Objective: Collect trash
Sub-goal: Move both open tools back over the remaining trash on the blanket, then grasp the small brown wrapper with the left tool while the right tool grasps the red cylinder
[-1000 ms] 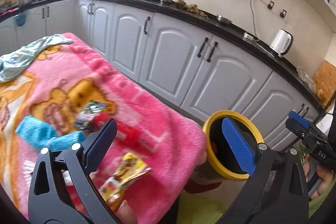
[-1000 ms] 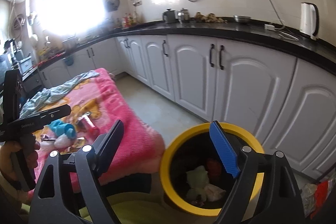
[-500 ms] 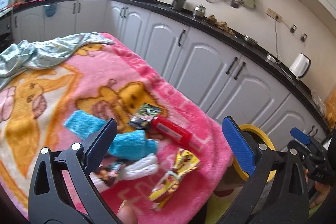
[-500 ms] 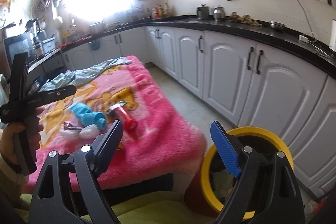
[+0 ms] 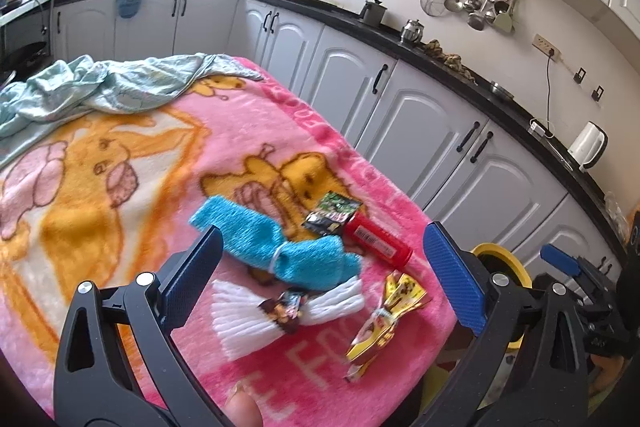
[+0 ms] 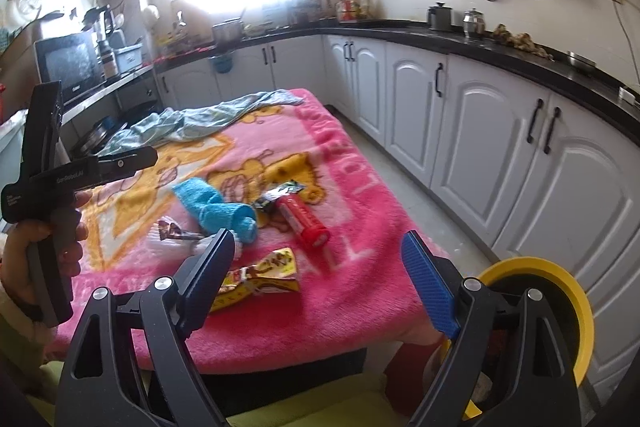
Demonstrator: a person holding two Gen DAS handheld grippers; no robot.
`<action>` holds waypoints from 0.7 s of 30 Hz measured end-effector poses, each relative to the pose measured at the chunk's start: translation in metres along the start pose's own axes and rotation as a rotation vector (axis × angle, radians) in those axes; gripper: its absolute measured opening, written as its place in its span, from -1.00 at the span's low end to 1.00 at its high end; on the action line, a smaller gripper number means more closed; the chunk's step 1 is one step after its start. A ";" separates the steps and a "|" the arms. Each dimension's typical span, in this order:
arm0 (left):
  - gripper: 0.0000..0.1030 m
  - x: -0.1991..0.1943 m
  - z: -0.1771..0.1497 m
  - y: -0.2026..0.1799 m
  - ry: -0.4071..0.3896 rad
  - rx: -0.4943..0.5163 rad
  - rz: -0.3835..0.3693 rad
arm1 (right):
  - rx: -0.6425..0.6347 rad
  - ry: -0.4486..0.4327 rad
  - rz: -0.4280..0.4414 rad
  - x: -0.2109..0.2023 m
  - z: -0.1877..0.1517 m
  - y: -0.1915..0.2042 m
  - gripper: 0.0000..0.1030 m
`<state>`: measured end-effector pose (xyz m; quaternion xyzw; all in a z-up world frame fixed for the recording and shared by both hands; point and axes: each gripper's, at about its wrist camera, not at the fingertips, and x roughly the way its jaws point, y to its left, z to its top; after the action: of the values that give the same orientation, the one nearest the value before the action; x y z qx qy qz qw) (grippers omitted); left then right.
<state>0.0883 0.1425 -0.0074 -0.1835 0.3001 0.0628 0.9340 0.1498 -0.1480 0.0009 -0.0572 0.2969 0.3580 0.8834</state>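
Observation:
On the pink blanket [image 5: 120,155] lie a yellow snack wrapper [image 5: 384,319], a red tube [image 5: 378,241], a dark green wrapper [image 5: 332,213], a small brown wrapper [image 5: 286,309] on a white towel [image 5: 248,319], and a blue towel [image 5: 280,247]. My left gripper [image 5: 320,279] is open and empty above them. My right gripper [image 6: 320,279] is open and empty over the blanket's near edge; the yellow wrapper [image 6: 260,277], the red tube [image 6: 306,221] and the yellow-rimmed trash bin [image 6: 560,291] show in its view.
A crumpled light blue cloth [image 5: 104,87] lies at the blanket's far end. White cabinets [image 5: 420,131] under a black counter run along the right. The bin [image 5: 500,259] stands on the floor off the blanket's right corner.
Both grippers swung left from the bin toward the blanket. The towels and wrappers came into full view and the bin slid to the right edge.

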 end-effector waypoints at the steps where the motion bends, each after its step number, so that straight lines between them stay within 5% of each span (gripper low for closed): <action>1: 0.79 0.000 -0.002 0.004 0.009 -0.005 -0.002 | -0.008 0.003 0.002 0.004 0.002 0.003 0.60; 6: 0.75 0.001 -0.012 0.018 0.048 -0.031 -0.015 | -0.030 0.020 0.012 0.025 0.009 0.009 0.60; 13: 0.12 0.014 -0.032 0.034 0.150 -0.110 -0.080 | -0.056 0.081 -0.005 0.073 0.012 0.011 0.60; 21: -0.04 0.033 -0.047 0.036 0.225 -0.136 -0.100 | -0.077 0.188 0.005 0.135 0.011 0.009 0.59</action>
<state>0.0819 0.1579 -0.0728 -0.2671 0.3886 0.0153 0.8817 0.2258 -0.0572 -0.0658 -0.1235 0.3648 0.3645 0.8478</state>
